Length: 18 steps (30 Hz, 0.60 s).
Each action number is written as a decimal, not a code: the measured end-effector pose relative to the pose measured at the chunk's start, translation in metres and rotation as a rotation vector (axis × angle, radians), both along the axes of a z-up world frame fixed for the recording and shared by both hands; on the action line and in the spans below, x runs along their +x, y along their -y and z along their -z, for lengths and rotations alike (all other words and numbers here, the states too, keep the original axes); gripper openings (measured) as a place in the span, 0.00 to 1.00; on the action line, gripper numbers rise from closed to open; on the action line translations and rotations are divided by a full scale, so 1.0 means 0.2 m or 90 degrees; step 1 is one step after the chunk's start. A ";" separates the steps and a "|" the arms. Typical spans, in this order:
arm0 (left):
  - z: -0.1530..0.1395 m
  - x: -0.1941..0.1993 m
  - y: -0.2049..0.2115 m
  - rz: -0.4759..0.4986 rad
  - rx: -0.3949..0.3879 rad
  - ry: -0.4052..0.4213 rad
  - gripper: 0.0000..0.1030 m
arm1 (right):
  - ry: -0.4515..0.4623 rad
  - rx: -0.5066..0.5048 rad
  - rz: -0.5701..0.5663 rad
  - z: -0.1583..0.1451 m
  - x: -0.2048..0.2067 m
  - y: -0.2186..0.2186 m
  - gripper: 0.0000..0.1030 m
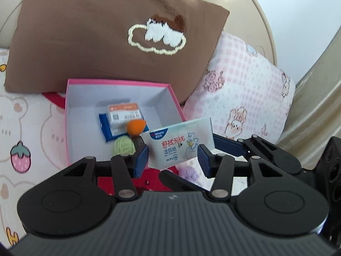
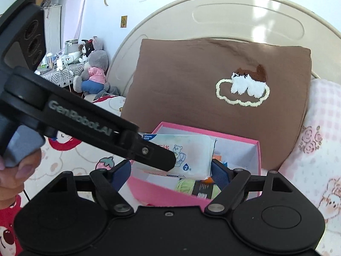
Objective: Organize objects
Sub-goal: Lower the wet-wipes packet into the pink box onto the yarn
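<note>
A: Bedding with bear and strawberry print (image 1: 25,128), brown embroidered cushion (image 1: 96,34) leaning on the cream headboard (image 2: 234,15), pink checked pillow (image 1: 245,93) to its right. Pink box (image 1: 70,115) sits open on the bed, just in front of the cushion.

B: Contents?

A: Blue packet (image 1: 105,128) with a white-and-orange labelled pack (image 1: 123,115) on top, an orange felt ball (image 1: 136,125), green yarn ball (image 1: 124,147), a dark carton (image 2: 202,188) at the near wall. Several items already sorted, I'd judge.

B: Item in hand?

A: Wet-wipes pack (image 1: 181,143), in the air over the box's near right corner. Left gripper (image 1: 172,160) has it between its blue pads; whether they actually press, the left view leaves unclear. From the right view the left tongs do seem clamped on the pack's left end.

B: Right gripper?

A: Right gripper (image 2: 170,170) stands wide, pads apart, gripping nothing; one finger (image 2: 219,171) lies close by the pack's right end.

B: Left to do?

A: Pack not yet in the box. Something lilac and fuzzy (image 1: 189,172) lies outside the box, partly hidden; possibly next.
</note>
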<state>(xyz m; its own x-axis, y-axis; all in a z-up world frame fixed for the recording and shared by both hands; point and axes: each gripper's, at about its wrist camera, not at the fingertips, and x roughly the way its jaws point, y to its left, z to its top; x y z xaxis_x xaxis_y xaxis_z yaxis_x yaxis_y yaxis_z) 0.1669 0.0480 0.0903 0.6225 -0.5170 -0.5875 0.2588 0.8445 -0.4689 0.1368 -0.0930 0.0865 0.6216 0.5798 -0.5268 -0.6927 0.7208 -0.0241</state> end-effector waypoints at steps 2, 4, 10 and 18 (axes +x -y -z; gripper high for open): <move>-0.01 0.05 0.00 -0.007 0.011 0.003 0.47 | -0.013 0.001 -0.005 -0.01 0.06 -0.02 0.79; -0.01 0.11 -0.01 -0.017 0.026 -0.001 0.47 | -0.028 -0.001 -0.013 0.00 0.12 -0.04 0.75; 0.11 0.28 0.00 -0.032 0.030 -0.051 0.47 | -0.094 -0.002 0.000 0.10 0.32 -0.05 0.62; 0.32 0.45 0.07 -0.028 0.006 -0.111 0.47 | -0.161 -0.012 0.033 0.25 0.49 -0.02 0.60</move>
